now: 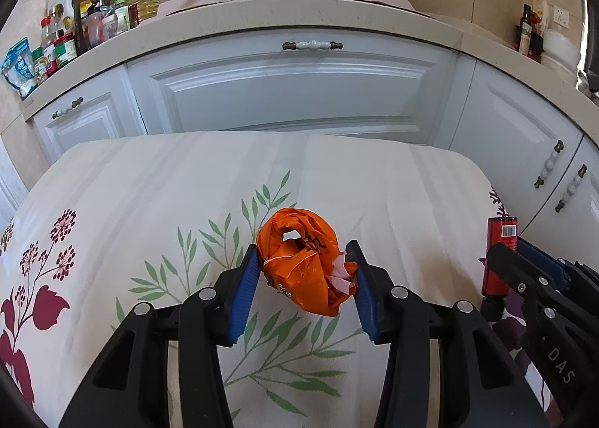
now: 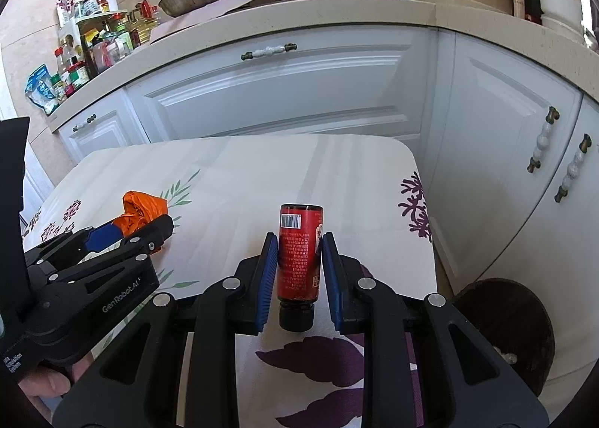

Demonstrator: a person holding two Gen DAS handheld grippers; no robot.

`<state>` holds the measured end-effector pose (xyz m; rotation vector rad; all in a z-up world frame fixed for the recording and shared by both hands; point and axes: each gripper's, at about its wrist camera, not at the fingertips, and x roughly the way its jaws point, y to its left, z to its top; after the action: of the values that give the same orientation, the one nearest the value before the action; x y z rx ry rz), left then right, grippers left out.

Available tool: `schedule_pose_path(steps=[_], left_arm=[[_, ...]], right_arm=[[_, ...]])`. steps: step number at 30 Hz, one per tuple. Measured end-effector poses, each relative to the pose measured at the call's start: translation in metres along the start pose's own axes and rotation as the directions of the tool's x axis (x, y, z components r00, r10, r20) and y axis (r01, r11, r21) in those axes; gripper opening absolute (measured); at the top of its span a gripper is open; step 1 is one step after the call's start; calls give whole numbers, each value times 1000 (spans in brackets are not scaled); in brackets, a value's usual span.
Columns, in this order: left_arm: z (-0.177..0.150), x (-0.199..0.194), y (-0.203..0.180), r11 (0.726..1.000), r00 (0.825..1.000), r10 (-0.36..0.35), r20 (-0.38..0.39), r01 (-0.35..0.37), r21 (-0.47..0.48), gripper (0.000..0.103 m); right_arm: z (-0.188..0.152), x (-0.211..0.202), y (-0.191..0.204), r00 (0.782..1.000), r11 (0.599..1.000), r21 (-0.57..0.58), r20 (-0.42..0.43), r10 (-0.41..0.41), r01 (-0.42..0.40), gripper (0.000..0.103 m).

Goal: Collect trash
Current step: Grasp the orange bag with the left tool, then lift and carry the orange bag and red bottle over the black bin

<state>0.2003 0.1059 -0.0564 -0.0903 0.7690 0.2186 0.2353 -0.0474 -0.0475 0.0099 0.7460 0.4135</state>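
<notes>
We clamp our left gripper [image 1: 305, 267] on the crumpled orange bag [image 1: 299, 259], which sits between its blue pads [image 1: 245, 293] above the floral tablecloth [image 1: 149, 184]. To its right, our right gripper [image 2: 299, 259] pinches the red bottle [image 2: 299, 252], cap toward us. A dark bin [image 2: 513, 330] stands low to the right of that gripper.

left tongs [image 2: 142, 229]: "GenRobot.AI" | right tongs [image 1: 513, 259]: "DAS" | red bottle [image 2: 299, 252]: barcode, print unreadable
</notes>
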Motion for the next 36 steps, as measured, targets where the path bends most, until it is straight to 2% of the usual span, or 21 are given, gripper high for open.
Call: schedule_pose_path(steps=[14,36], left_arm=[[-9,-45,19,1000,998,4,70,-3,-6,47],[-38,-116,25,999,989,-26,148,23,23,47]], right_arm=[[-6,-27,21,999,999,-38,39,7,-5,23],[-33,-128,48,987,997,-77,157,20,-8,23]])
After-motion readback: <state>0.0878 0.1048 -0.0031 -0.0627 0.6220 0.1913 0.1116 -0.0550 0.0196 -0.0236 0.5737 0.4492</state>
